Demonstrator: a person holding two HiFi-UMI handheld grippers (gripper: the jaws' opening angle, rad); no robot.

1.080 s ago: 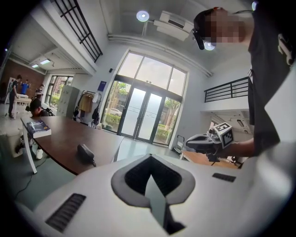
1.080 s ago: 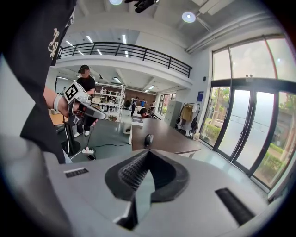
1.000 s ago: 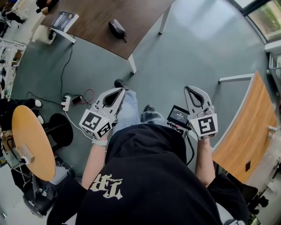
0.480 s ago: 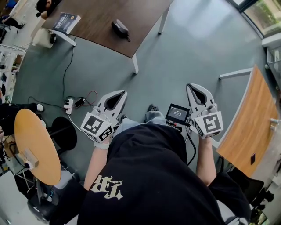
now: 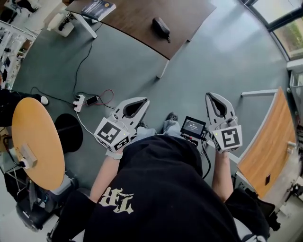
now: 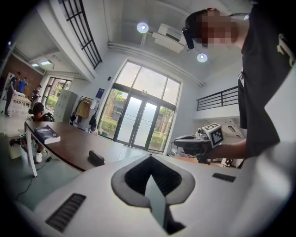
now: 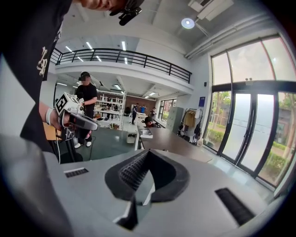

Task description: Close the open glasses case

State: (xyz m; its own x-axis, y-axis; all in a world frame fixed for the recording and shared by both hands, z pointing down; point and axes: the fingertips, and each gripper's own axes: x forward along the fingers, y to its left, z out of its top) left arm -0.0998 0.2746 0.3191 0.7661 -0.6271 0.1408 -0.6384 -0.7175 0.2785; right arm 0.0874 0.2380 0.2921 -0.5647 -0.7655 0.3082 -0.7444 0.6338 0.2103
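Far across grey floor, glasses case lies on brown table; left gripper and right gripper pressed together, empty

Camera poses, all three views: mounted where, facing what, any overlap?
Head view: on the person's head, steeply down; torso, forearms, left tool, right tool show.
Left gripper view: on the left tool, along its shut jaws toward the brown table; right tool shows.
Right gripper view: on the right tool, along its shut jaws toward the brown table too; left tool shows.
Shared: head and left gripper views both show the glasses case.
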